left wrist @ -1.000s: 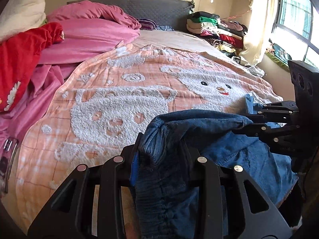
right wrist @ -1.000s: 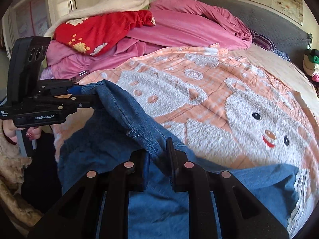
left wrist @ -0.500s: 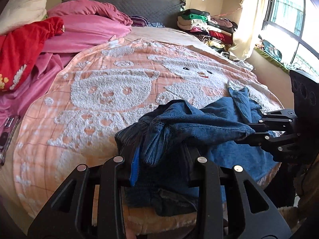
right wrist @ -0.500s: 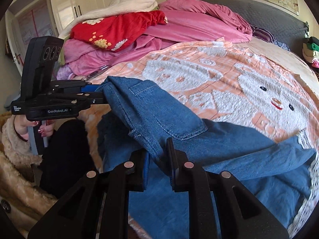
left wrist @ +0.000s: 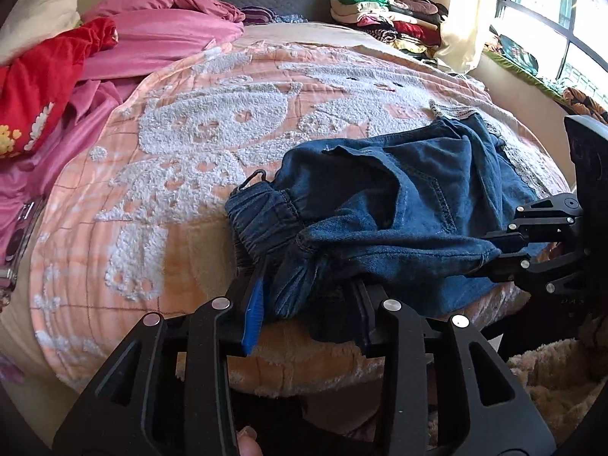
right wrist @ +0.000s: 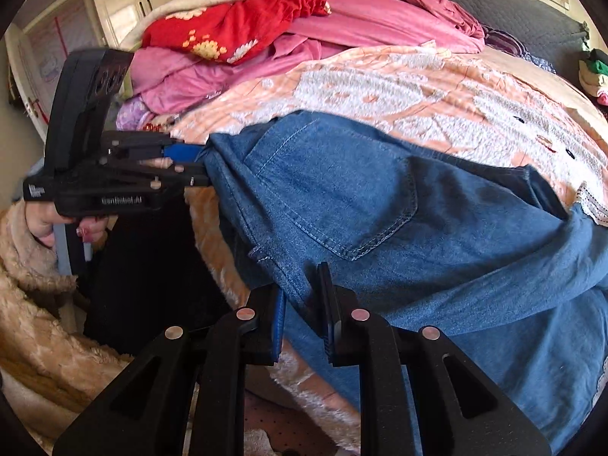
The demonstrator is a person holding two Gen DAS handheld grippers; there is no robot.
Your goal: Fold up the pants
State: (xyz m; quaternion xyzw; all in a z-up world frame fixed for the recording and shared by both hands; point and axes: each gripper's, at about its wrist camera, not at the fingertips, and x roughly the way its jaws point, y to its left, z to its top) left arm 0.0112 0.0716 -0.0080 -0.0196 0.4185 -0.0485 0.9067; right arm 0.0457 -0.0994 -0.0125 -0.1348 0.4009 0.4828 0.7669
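Your pants [left wrist: 399, 205] sit bunched on the peach blanket [left wrist: 182, 174], at its near edge, w/ the waistband end spilling toward the drop-off below the blanket. Left gripper [left wrist: 304, 304] has just been opening: denim is between the jaws, but whether the pads press on it you can't tell from here. Right gripper [right wrist: 302, 315] is clamped narrow on the side seam of the pants.

Risks, as I judge them:
- If the left lets go fully now, that end likely sags over the blanket's near edge & drags the rest down.
- The fabric is doubled over itself (pocket side up, a leg tucked under), so a fold from this state would probably lock in wrinkles. Spread it flat first.
- Pulling w/ the right only could twist the waistband.

Containers: none visible near the blanket. Only loose piles, i.e. pink bedding [left wrist: 159, 38] beyond its far corner and a clothes stack [left wrist: 380, 11] past its far side.
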